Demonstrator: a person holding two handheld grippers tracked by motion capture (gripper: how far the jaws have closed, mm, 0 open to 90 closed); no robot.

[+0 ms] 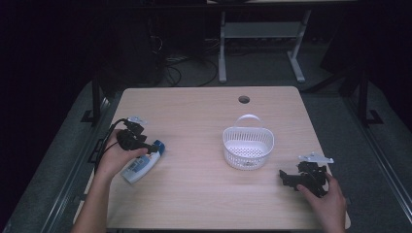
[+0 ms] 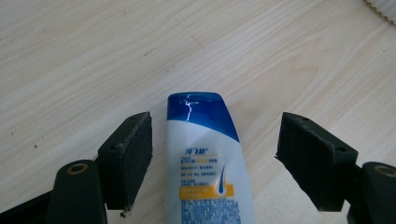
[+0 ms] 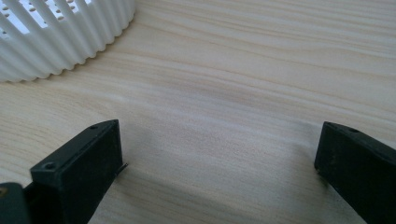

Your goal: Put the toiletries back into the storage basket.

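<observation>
Your left gripper straddles the white blue-capped plastic shampoo bottle, jaws wide, nothing held; close next, probably basket-bound.

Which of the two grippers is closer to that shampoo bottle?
The left gripper: its open jaws straddle the shampoo bottle. The right gripper rests across the table, beyond the white basket.

White bottle with blue cap end (orange band lower down); white slatted basket; pale wood-grain table; black grippers.
</observation>
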